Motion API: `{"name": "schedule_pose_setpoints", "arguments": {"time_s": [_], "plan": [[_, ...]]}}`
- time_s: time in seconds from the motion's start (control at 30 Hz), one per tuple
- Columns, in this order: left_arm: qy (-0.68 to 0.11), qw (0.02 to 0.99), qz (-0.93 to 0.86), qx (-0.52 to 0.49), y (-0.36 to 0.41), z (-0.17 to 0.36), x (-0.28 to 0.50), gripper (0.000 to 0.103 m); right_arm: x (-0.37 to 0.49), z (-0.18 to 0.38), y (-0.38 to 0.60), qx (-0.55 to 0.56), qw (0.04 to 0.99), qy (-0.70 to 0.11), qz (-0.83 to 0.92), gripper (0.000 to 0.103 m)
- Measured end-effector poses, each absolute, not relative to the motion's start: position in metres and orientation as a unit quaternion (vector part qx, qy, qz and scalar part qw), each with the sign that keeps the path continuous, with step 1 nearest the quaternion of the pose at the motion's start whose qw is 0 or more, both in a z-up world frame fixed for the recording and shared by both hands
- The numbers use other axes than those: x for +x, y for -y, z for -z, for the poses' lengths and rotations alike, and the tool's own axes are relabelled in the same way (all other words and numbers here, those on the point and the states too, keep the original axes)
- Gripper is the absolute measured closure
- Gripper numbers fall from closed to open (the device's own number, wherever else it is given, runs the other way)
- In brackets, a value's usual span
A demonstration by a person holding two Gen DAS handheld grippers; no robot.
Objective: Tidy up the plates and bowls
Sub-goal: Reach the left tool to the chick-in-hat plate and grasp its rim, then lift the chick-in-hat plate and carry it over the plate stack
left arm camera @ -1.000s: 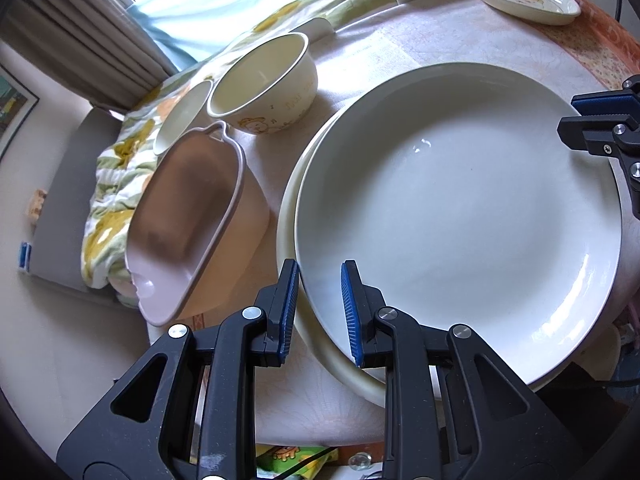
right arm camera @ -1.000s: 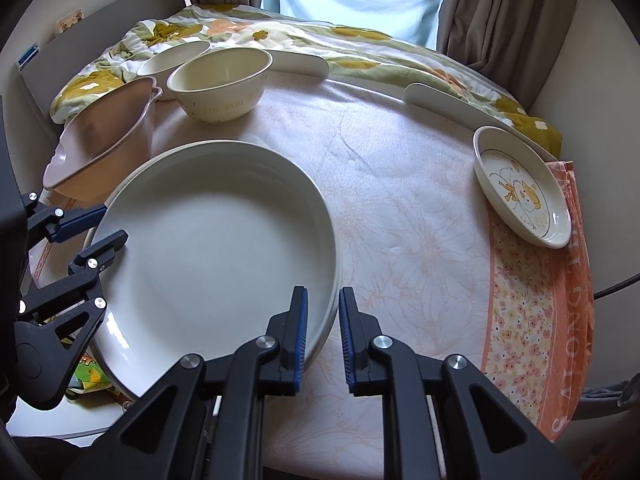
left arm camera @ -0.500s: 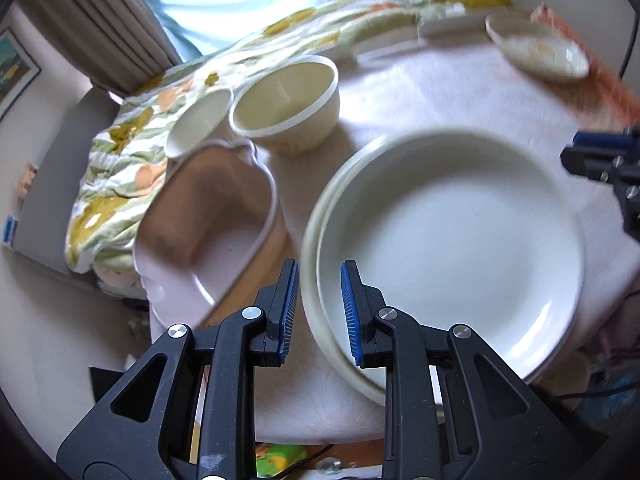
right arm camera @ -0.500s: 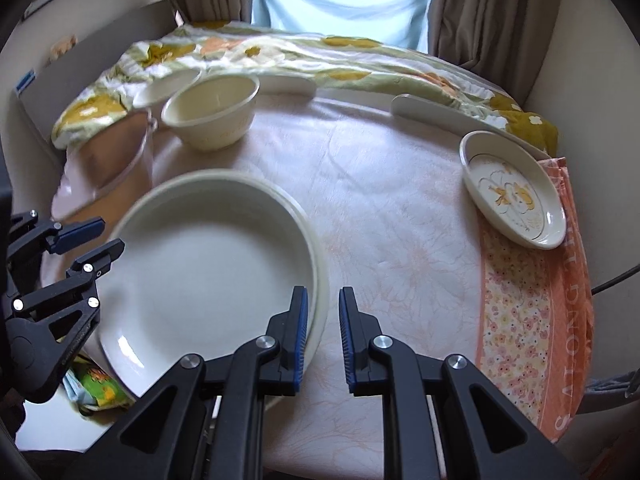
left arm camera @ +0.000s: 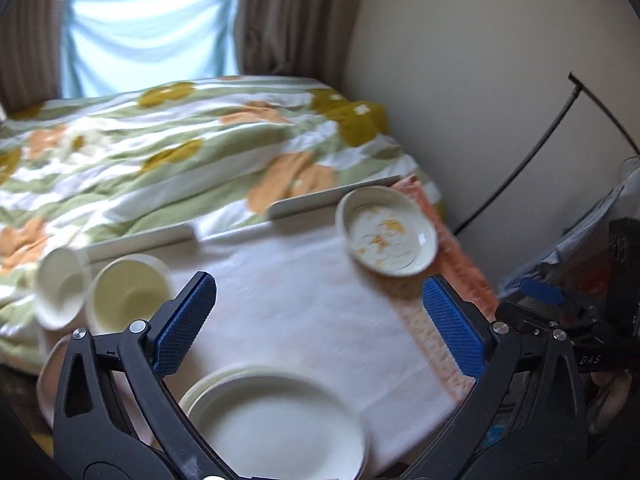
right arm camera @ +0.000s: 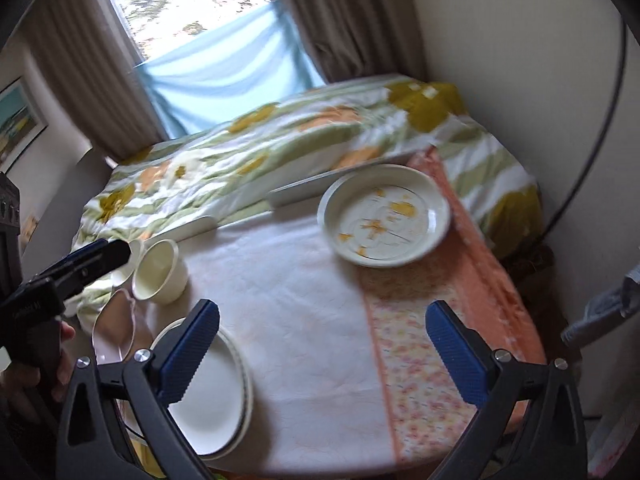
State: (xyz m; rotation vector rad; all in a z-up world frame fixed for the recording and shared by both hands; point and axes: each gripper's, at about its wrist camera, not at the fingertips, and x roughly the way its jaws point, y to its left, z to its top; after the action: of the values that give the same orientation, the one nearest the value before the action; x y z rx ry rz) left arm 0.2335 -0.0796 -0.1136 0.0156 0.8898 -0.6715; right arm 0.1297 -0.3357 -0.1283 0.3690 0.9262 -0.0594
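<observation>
Two large white plates point(left arm camera: 276, 432) point(right arm camera: 208, 400) lie stacked at the table's near left edge. My left gripper point(left arm camera: 318, 292) hangs above and behind them. Its jaws are opening wide, with nothing between them. My right gripper point(right arm camera: 322, 308) hovers over the middle of the table, its jaws also opening, and holds nothing. A small dish with yellow drawings point(left arm camera: 386, 236) point(right arm camera: 384, 214) sits at the far right. A cream bowl point(left arm camera: 128, 292) point(right arm camera: 160, 272) and a small white bowl point(left arm camera: 62, 286) stand at the far left. A pink dish point(right arm camera: 116, 320) lies beside the plates.
The round table point(left arm camera: 300, 312) carries a white cloth with an orange floral strip point(right arm camera: 420, 352) on its right. A flowered quilt point(left arm camera: 160, 152) on a bed borders the far edge. A wall and a black cable point(left arm camera: 532, 152) stand to the right. A hand point(right arm camera: 60, 364) holds the left gripper.
Both grippers have risen and drawn back from the stacked plates, tipping up toward the bed and window. Their jaws have gone from nearly shut to wide apart.
</observation>
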Motion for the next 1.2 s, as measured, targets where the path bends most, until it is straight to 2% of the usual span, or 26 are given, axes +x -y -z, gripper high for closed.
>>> {"name": "schedule_pose_setpoints", "arguments": {"time_s": [0.17, 0.27, 0.3, 0.33, 0.37, 0.43, 0.47, 0.53, 0.57, 0.6, 0.67, 0.73, 0.8, 0.83, 0.93, 1.2], "plan": [[-0.488, 0.789, 0.373, 0.004, 0.148, 0.150, 0.295, 0.001, 0.146, 0.145, 0.394, 0.242, 0.868, -0.428, 0.070, 0.000], [-0.525, 0.765, 0.373, 0.015, 0.183, 0.187, 0.322, 0.008, 0.172, 0.179, 0.420, 0.297, 0.846, -0.439, 0.062, 0.003], [-0.535, 0.759, 0.371, 0.025, 0.195, 0.199, 0.331, 0.015, 0.179, 0.190, 0.425, 0.309, 0.840, -0.442, 0.065, 0.005], [-0.542, 0.754, 0.369, 0.034, 0.204, 0.214, 0.337, 0.024, 0.186, 0.203, 0.431, 0.322, 0.831, -0.448, 0.069, 0.010], [-0.551, 0.748, 0.367, 0.043, 0.211, 0.224, 0.342, 0.027, 0.193, 0.214, 0.435, 0.335, 0.824, -0.453, 0.068, 0.021], [-0.568, 0.735, 0.366, 0.058, 0.229, 0.246, 0.353, 0.036, 0.209, 0.235, 0.441, 0.355, 0.811, -0.462, 0.060, 0.034], [-0.572, 0.731, 0.365, 0.065, 0.236, 0.254, 0.357, 0.038, 0.215, 0.243, 0.444, 0.358, 0.806, -0.467, 0.059, 0.041], [-0.575, 0.726, 0.370, 0.072, 0.248, 0.265, 0.365, 0.051, 0.227, 0.257, 0.448, 0.358, 0.802, -0.475, 0.062, 0.049], [-0.575, 0.724, 0.372, 0.076, 0.254, 0.268, 0.368, 0.052, 0.233, 0.262, 0.449, 0.358, 0.800, -0.478, 0.064, 0.056], [-0.576, 0.722, 0.374, 0.081, 0.260, 0.272, 0.371, 0.054, 0.237, 0.266, 0.451, 0.358, 0.798, -0.480, 0.065, 0.059], [-0.577, 0.720, 0.376, 0.093, 0.269, 0.278, 0.374, 0.063, 0.242, 0.270, 0.453, 0.348, 0.800, -0.483, 0.077, 0.068], [-0.579, 0.716, 0.375, 0.101, 0.273, 0.282, 0.376, 0.074, 0.244, 0.272, 0.456, 0.345, 0.801, -0.482, 0.088, 0.070], [-0.577, 0.718, 0.373, 0.108, 0.275, 0.284, 0.377, 0.080, 0.244, 0.274, 0.456, 0.341, 0.801, -0.483, 0.100, 0.074], [-0.576, 0.721, 0.369, 0.112, 0.275, 0.286, 0.378, 0.085, 0.244, 0.274, 0.455, 0.335, 0.801, -0.485, 0.105, 0.079], [-0.579, 0.720, 0.370, 0.103, 0.273, 0.291, 0.384, 0.088, 0.244, 0.277, 0.456, 0.325, 0.801, -0.488, 0.119, 0.091], [-0.569, 0.731, 0.358, 0.119, 0.272, 0.286, 0.379, 0.088, 0.250, 0.279, 0.460, 0.308, 0.803, -0.499, 0.110, 0.091]]}}
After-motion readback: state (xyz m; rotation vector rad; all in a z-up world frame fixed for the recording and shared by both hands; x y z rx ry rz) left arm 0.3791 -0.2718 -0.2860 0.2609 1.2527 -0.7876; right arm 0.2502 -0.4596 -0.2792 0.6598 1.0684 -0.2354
